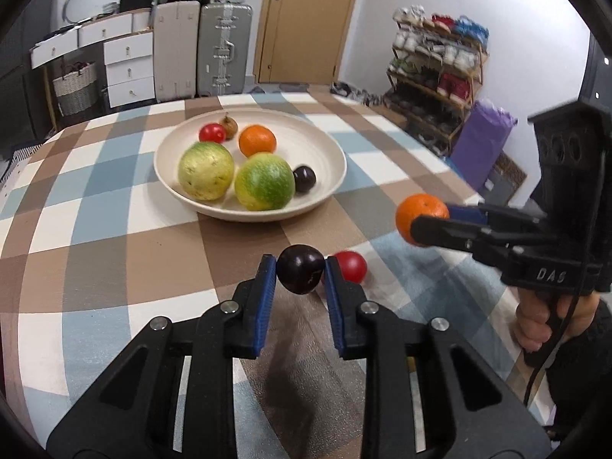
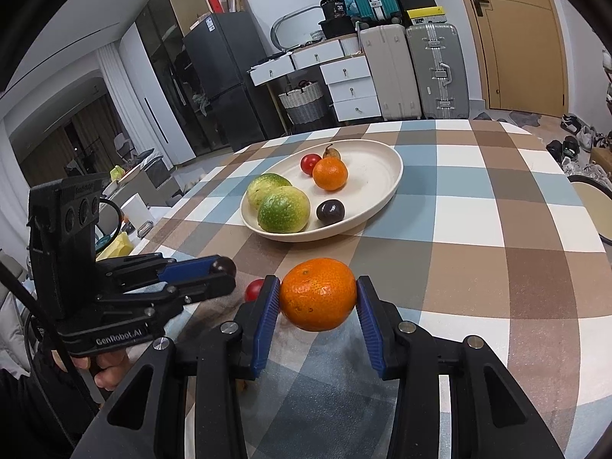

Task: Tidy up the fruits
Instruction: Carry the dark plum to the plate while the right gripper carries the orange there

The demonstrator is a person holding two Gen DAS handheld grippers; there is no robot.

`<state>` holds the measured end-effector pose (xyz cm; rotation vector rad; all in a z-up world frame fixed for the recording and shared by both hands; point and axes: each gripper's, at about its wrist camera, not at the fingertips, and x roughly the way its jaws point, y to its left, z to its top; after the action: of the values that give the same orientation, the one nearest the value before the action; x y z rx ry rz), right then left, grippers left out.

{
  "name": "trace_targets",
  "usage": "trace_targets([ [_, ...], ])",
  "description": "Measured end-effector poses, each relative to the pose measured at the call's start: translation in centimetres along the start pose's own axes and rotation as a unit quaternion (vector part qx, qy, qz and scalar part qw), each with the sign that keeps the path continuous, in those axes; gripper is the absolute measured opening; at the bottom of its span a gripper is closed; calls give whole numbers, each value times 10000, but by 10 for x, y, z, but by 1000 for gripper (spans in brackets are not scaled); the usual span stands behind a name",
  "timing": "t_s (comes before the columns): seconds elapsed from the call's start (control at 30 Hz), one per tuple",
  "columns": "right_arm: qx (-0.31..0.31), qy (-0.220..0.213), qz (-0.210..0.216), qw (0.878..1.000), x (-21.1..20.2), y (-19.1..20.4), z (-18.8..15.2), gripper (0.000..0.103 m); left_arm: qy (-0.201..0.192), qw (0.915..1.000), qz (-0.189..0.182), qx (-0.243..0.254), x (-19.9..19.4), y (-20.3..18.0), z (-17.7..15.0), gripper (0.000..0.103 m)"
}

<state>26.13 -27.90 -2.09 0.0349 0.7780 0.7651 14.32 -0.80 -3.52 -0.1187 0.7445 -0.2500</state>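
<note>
Left gripper (image 1: 300, 273) clamps plum (image 1: 300, 273); shoe rack (image 1: 436, 72) left-view only.

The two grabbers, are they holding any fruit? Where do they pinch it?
Yes. The left gripper pinches a dark plum by its sides. The right gripper pinches an orange by its sides.

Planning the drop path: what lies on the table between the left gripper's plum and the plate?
Nothing: bare checked cloth runs from the plum to the plate, shown in the left wrist view.
</note>
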Motion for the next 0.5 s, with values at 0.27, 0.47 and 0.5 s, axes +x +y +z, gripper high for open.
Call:
trace_targets([
  [0.27, 64, -242, -19, 9997, -7, -3, 3, 41, -359, 9986, 195, -337, -17, 17, 4, 23],
  [0.47, 17, -283, -121, 9995, -5, 0, 9, 41, -420, 9979, 298, -395, -17, 22, 12, 23],
  [0.5, 9, -290, -115, 9995, -6, 1, 11, 41, -433, 9977, 340, -400, -17, 23, 14, 23],
])
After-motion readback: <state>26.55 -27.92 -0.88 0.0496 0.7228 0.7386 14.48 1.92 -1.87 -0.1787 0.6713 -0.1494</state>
